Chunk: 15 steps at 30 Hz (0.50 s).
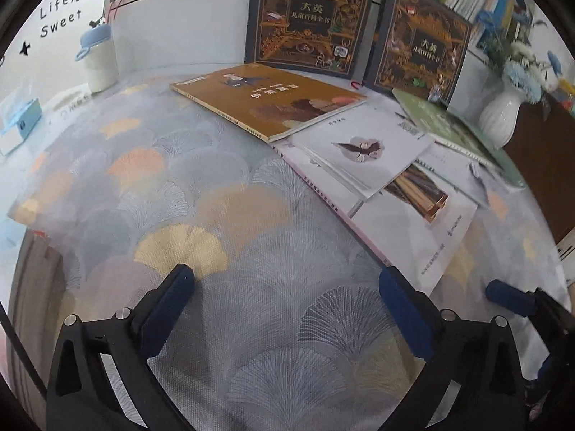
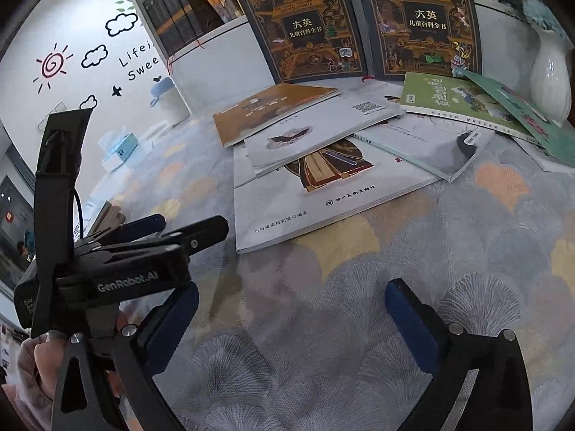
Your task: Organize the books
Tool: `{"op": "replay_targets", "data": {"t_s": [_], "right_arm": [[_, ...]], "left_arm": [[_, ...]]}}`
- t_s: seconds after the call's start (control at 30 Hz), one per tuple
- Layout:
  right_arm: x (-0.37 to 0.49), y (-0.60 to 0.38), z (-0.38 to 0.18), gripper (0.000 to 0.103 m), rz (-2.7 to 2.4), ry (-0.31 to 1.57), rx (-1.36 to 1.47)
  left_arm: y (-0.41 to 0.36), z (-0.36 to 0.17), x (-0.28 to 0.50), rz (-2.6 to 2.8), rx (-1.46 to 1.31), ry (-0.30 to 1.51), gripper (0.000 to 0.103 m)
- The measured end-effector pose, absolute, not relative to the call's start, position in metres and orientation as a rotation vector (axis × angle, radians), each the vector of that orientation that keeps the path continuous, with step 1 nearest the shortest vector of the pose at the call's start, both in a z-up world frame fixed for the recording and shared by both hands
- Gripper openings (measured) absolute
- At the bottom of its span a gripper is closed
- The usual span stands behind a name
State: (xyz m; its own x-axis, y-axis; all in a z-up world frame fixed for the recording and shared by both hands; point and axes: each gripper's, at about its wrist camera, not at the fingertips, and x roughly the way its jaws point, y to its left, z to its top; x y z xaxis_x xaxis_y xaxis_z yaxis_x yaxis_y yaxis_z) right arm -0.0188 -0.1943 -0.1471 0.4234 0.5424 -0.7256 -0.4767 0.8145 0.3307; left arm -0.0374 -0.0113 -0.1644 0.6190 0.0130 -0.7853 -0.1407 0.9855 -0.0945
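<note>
Blue-padded left gripper (image 1: 287,287): your jaws are wide apart, nothing between, over bare tablecloth (image 1: 187,186); brown book (image 1: 269,100) lies beyond, in front of the two dark upright volumes (image 1: 309,18). Right wrist view: right gripper (image 2: 291,309) also spread, empty; white book (image 2: 323,197) just ahead, overlapping the brown book

Thin picture books are lying flat, overlapping: a brown book (image 1: 269,98), a white eagle-cover book (image 1: 363,149), a larger white book (image 2: 323,194) underneath, green books (image 2: 463,104) (rightmost). Two dark encyclopedias (image 2: 305,28) are standing upright behind.
</note>
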Motion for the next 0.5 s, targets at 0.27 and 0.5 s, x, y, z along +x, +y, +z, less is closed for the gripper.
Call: {"op": "replay_targets", "data": {"t_s": [0.27, 0.5], "right_arm": [[-0.0168, -0.1922, -0.1477, 0.103, 0.633, 0.941, 0.061], [-0.0186, -0.1876, -0.1478, 0.103, 0.617, 0.944, 0.015]], "left_arm": [[-0.0129, -0.1639, -0.0375, 0.098, -0.129, 0.910, 0.103], [-0.0191, -0.1657, -0.0347, 0.114, -0.088, 0.926, 0.103]]}}
